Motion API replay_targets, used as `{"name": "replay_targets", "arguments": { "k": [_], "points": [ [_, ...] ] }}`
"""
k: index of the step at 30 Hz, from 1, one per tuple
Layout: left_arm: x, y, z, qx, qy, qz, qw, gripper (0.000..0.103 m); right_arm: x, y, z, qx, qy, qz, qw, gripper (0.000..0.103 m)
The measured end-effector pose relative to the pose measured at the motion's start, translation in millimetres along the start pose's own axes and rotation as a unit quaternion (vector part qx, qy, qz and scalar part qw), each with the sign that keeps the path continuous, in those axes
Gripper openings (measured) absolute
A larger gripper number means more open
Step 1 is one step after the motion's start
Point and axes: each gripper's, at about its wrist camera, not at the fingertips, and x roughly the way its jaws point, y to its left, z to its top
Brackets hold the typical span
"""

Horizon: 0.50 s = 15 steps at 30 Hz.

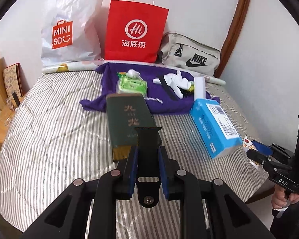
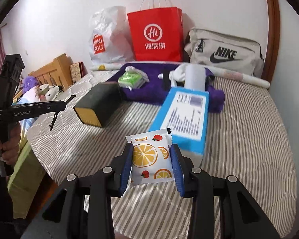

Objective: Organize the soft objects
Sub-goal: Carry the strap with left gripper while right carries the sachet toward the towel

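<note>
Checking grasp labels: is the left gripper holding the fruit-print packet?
No; the fruit-print packet sits in the right gripper.

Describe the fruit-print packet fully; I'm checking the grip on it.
The packet is a small white pillow-shaped sachet printed with orange slices and strawberries, glossy like plastic film, with serrated sealed ends and a small dark mark at its top corner. It looks puffy and undamaged. The right hand-held gripper is shut on it, blue pads pressing its two sides, holding it upright above the striped bed, touching nothing else. The blue box lies behind it.
</note>
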Motion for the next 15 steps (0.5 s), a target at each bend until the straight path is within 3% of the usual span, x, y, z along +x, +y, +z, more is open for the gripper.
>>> {"name": "replay_targets", "arguments": {
  "k": [15],
  "points": [
    [21, 10, 57, -0.02, -0.006, -0.001, 0.9998, 0.02, 18, -16, 62, -0.001, -0.013, -0.011, 1.0, 0.038]
  ]
}}
